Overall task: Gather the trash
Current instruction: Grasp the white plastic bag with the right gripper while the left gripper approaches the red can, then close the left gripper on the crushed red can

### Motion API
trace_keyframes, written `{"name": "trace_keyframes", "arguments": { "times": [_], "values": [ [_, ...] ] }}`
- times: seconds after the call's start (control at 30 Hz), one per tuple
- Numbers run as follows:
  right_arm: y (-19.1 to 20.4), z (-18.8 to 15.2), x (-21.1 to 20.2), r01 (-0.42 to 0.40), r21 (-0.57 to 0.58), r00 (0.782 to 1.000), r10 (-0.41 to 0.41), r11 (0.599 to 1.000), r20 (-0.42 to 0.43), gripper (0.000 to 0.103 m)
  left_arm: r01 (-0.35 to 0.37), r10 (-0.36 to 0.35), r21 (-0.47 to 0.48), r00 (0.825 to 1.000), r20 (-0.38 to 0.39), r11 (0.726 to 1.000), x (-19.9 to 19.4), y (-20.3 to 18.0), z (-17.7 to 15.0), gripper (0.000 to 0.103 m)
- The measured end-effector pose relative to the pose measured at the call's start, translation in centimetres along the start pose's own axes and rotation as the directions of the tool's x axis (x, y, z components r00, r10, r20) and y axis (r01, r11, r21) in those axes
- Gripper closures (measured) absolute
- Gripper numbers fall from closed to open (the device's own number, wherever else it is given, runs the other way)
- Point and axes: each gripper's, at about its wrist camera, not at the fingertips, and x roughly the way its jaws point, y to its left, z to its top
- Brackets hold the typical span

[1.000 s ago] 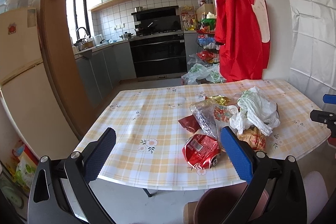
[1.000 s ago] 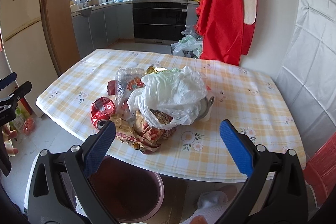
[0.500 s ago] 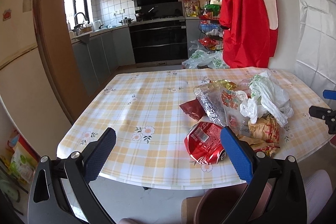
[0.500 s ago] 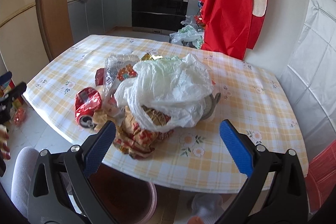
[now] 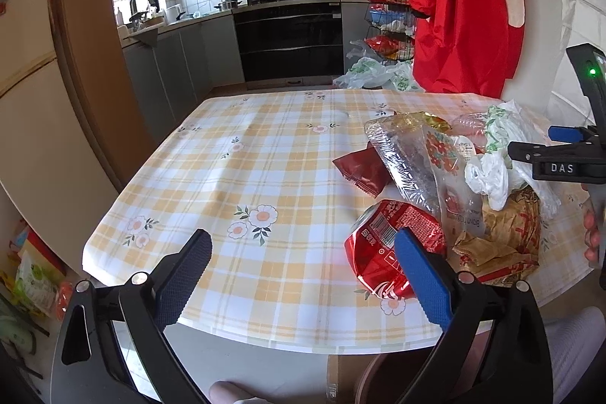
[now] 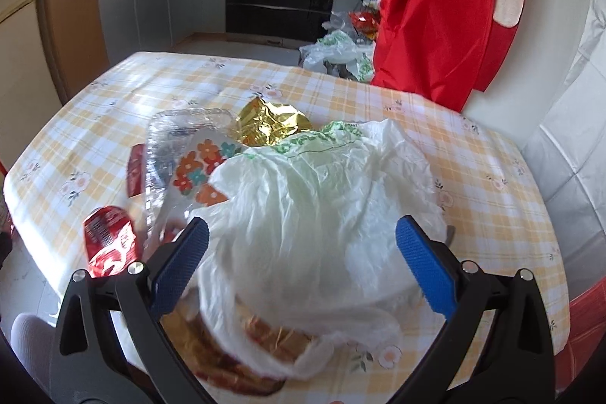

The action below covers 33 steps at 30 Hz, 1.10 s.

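Trash pile lies at the near right part of the checked table. Left gripper jaws are wide, closing slightly, nothing between. Right gripper is spread wide over the white plastic bag, pads not pressing.

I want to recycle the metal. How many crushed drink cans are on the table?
1. A crushed red can lies at the near edge of the table, left of the trash pile; the white plastic bag could hide more.

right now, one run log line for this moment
left gripper: closing, empty | right gripper: open over white plastic bag | crushed red can: on table
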Motion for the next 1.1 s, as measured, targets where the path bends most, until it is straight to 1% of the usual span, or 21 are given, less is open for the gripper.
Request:
{"name": "trace_keyframes", "arguments": {
  "times": [0.07,0.1,0.13,0.17,0.2,0.23,0.27,0.3,0.4,0.5,0.6,0.73,0.8,0.9,0.97,1.1],
  "values": [
    [-0.1,0.0,1.3,0.008,0.018,1.0,-0.008,1.0,-0.028,0.006,0.001,-0.001,0.004,1.0,-0.011,1.0,0.5,0.1,-0.1,0.013],
    [-0.2,0.0,1.8,0.006,0.029,0.999,-0.005,1.0,-0.041,0.008,0.003,-0.003,0.004,1.0,-0.016,1.0,0.8,0.1,-0.1,0.014],
    [-0.4,-0.1,2.1,-0.006,0.046,0.999,0.009,0.999,-0.052,0.012,0.004,-0.004,0.006,1.0,-0.021,1.0,1.0,0.1,-0.2,0.015],
    [-0.7,-0.3,2.4,-0.023,0.063,0.998,0.027,0.998,-0.061,0.03,0.005,-0.005,0.007,1.0,-0.023,1.0,1.1,0.1,-0.2,0.015],
    [-0.9,-0.4,2.5,-0.034,0.076,0.997,0.04,0.997,-0.073,0.046,0.006,-0.006,0.007,1.0,-0.025,1.0,1.3,0.1,-0.2,0.015],
    [-1.2,-0.6,2.6,-0.044,0.093,0.995,0.052,0.995,-0.083,0.049,0.009,-0.009,0.006,1.0,-0.027,1.0,1.4,0.0,-0.3,0.016],
    [-1.5,-0.8,2.5,-0.047,0.106,0.995,0.056,0.993,-0.081,0.059,0.013,-0.013,0.005,1.0,-0.028,1.0,1.5,0.0,-0.2,0.016],
    [-1.9,-0.9,2.2,-0.054,0.12,0.995,0.063,0.991,-0.072,0.072,0.017,-0.017,0.007,0.999,-0.027,1.0,1.5,-0.2,-0.3,0.017],
    [-2.9,-1.3,0.6,-0.069,0.151,0.997,0.075,0.986,-0.029,0.087,0.026,-0.026,0.019,0.999,-0.022,0.999,1.5,-0.7,-0.3,0.018],
    [-4.1,-1.3,-1.5,-0.071,0.176,0.997,0.066,0.982,0.034,0.091,0.036,-0.036,0.026,0.999,-0.02,0.999,1.4,-1.1,-0.3,0.018],
    [-5.4,-1.1,-3.7,-0.065,0.205,0.993,0.044,0.977,0.108,0.092,0.047,-0.046,0.033,0.999,-0.019,0.998,1.1,-1.4,-0.2,0.02],
    [-7.0,-1.1,-6.8,-0.035,0.235,0.981,-0.011,0.971,0.194,0.092,0.064,-0.063,0.03,0.997,-0.033,0.998,1.1,-1.5,-0.4,0.024],
    [-7.7,-1.6,-8.2,-0.015,0.244,0.973,-0.042,0.97,0.226,0.092,0.076,-0.075,0.02,0.996,-0.047,0.997,1.2,-1.5,-0.5,0.028],
    [-8.7,-2.4,-9.4,0.001,0.262,0.968,-0.066,0.965,0.241,0.092,0.096,-0.096,0.002,0.993,-0.073,0.995,1.8,-1.5,-0.9,0.03],
    [-9.0,-3.0,-9.6,0.002,0.265,0.97,-0.066,0.964,0.233,0.092,0.114,-0.114,-0.006,0.99,-0.088,0.994,2.4,-1.7,-1.2,0.031],
    [-9.2,-4.6,-9.1,0.008,0.262,0.979,-0.06,0.965,0.193,0.092,0.154,-0.155,-0.018,0.98,-0.121,0.988,4.3,-2.0,-1.3,0.034]
  ]
}}
